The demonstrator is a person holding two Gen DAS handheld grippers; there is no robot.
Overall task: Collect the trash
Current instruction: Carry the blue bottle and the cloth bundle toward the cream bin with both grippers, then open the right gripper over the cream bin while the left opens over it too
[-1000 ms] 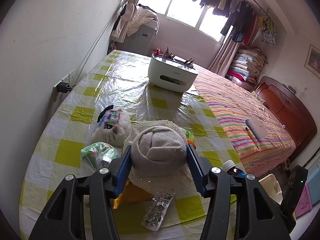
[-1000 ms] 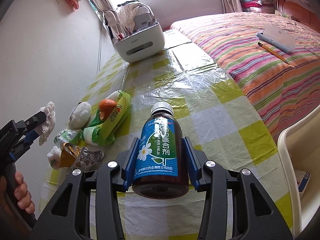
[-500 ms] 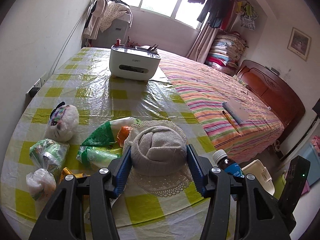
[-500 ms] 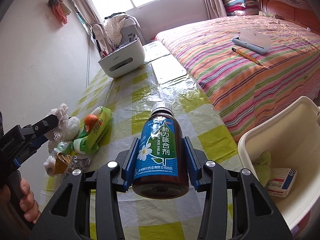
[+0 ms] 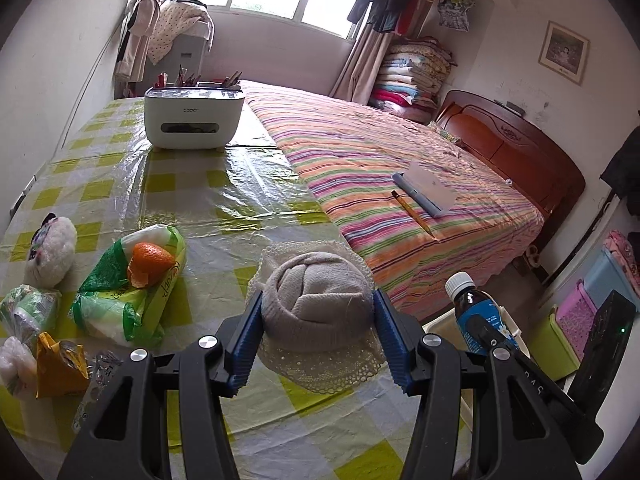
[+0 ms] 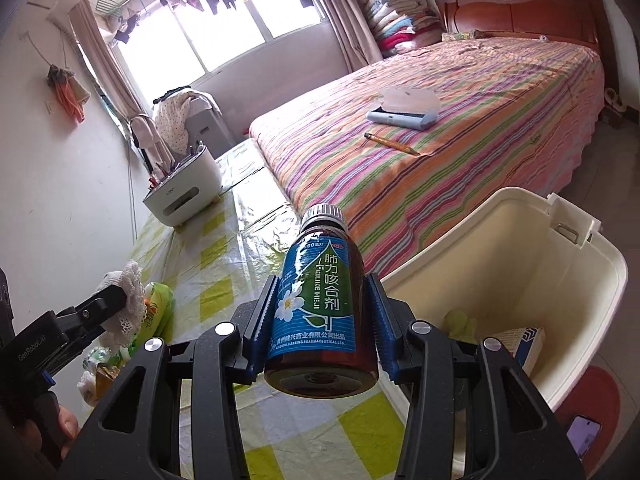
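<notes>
My left gripper is shut on a rolled grey sock with a lace cuff, held above the checked table. My right gripper is shut on a brown syrup bottle with a blue label, held over the table's edge beside the cream trash bin. The bottle also shows at the right of the left wrist view. The bin holds a small box and a green scrap. The left gripper and sock show at the left of the right wrist view.
On the table's left lie a green bag with orange peel, a plush toy, wrapped packets and a yellow wrapper. A white organiser box stands far back. A striped bed flanks the table's right.
Both grippers have swung right toward the table's edge, keeping their loads. The trash bin has come fully into the right wrist view.
</notes>
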